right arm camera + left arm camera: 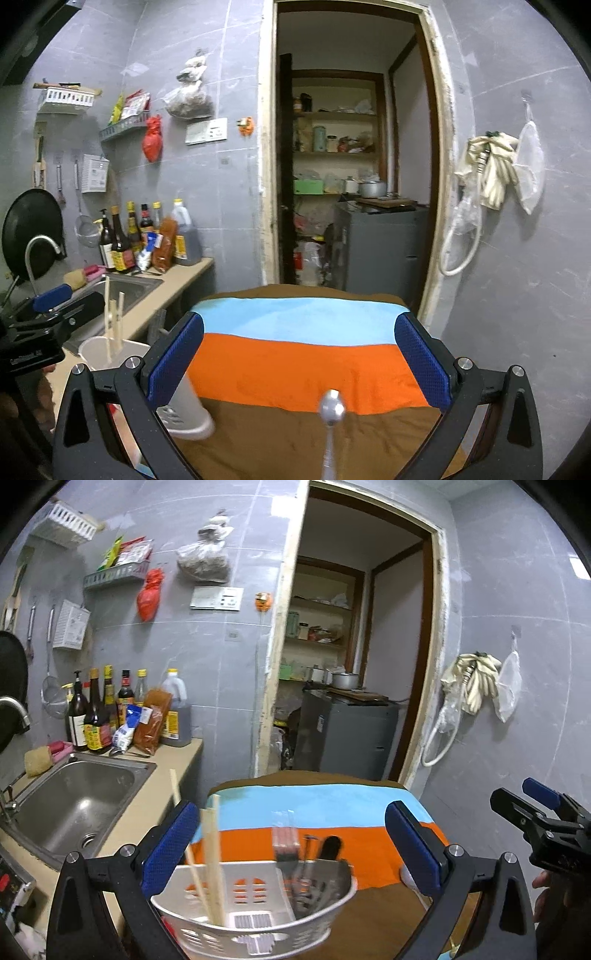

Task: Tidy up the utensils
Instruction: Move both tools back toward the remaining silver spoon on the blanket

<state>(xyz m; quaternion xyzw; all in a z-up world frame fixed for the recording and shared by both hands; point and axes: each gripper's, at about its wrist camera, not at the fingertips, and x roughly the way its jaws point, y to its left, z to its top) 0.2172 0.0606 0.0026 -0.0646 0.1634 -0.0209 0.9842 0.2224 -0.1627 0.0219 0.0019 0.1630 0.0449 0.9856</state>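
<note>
**Utensil caddy on striped bench**

A white slotted caddy [255, 919] is seen on the striped bench [332, 812], between the spread fingers of the left gripper [291, 849]. Chopsticks [212, 853] and dark-handled utensils [314, 867] stand inside it. The right gripper [299, 362] is spread wide; a metal spoon [331, 417] lies right of the caddy. No label can be read.
</note>
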